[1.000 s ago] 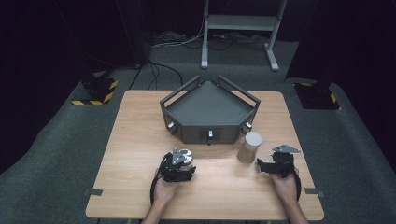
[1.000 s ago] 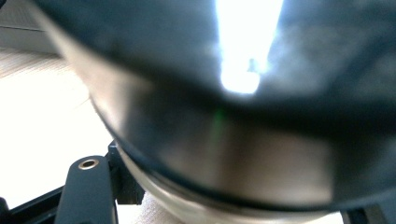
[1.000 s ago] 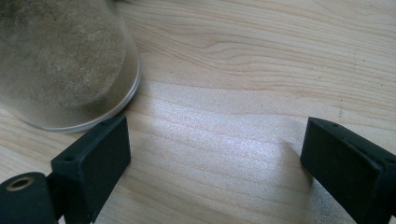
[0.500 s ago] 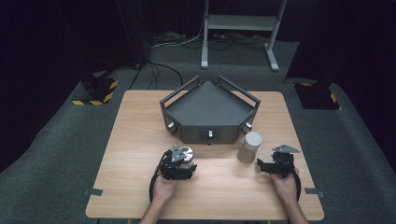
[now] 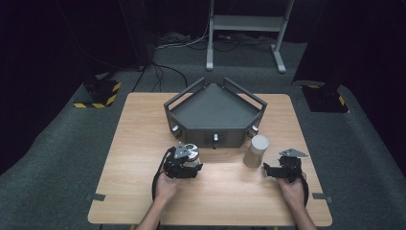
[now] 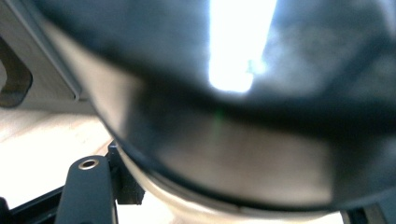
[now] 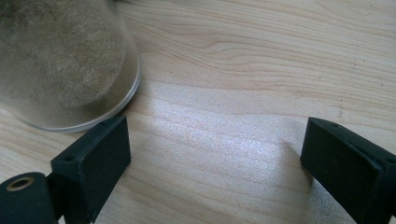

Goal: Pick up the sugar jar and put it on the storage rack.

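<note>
A shiny metal can [image 5: 192, 152] stands on the wooden table [image 5: 143, 124] just in front of the dark grey three-sided tray [image 5: 215, 108]. My left gripper [image 5: 187, 165] holds this can between its jaws. In the left gripper view the can [image 6: 243, 154] sits very close and blurred, with the left jaw's pad against its side. A sandy beige cylinder [image 5: 256, 150] stands to the right of the tray's front. My right gripper [image 5: 272, 170] rests low on the table right of it, open, nothing between its jaws. In the right gripper view [image 7: 215, 149], the cylinder's base [image 7: 60, 65] lies just beyond the left jaw.
The tray has raised rails and small knobs [image 5: 215, 137] on its front face. Bare wood [image 7: 243, 70] stretches ahead of the right gripper. Yellow-and-black striped blocks [image 5: 100, 93] sit on the dark floor to the left, and a metal stand [image 5: 246, 24] lies behind the table.
My left gripper has shifted slightly forward and right toward the tray's front, with the metal can at its jaws. The right gripper and the beige cylinder have stayed put.
</note>
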Demonstrator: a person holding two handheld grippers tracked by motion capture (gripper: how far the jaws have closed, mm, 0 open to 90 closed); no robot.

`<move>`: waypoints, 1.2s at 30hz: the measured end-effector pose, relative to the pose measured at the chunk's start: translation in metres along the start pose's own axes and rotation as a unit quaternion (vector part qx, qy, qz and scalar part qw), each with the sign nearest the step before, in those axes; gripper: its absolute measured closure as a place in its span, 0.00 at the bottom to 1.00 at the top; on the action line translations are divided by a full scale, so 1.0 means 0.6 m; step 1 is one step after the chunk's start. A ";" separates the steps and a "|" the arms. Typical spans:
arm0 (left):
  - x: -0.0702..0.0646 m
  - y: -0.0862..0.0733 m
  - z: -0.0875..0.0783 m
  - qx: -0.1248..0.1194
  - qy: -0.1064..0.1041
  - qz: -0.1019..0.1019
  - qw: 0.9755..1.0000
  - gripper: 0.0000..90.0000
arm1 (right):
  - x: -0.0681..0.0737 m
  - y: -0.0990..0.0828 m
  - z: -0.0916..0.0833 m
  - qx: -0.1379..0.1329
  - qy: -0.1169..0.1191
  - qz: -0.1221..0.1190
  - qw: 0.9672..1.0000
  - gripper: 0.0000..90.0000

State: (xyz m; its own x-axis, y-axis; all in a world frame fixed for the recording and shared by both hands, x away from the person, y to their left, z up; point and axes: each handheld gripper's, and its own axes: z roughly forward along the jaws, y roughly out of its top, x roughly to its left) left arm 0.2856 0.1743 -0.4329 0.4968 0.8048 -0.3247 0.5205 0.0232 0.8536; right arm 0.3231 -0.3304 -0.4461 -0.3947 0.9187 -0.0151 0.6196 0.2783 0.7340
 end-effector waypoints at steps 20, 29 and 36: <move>0.002 0.098 0.004 0.006 -0.042 -0.014 0.999 0.35 | 0.000 0.000 0.000 0.000 0.000 0.000 1.000 0.09; 0.004 0.133 0.004 0.005 -0.046 -0.016 0.999 0.35 | 0.000 0.000 0.000 0.000 0.000 0.000 1.000 0.09; 0.005 0.163 0.007 0.001 -0.050 -0.018 0.999 0.35 | 0.000 0.000 0.000 0.000 0.000 0.000 1.000 0.09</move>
State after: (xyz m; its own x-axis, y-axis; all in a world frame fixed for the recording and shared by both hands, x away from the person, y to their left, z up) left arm 0.3406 0.1763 -0.3521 0.5454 0.7398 -0.3940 0.5397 0.0497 0.8404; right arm 0.3230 -0.3305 -0.4461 -0.3947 0.9187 -0.0152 0.6195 0.2783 0.7340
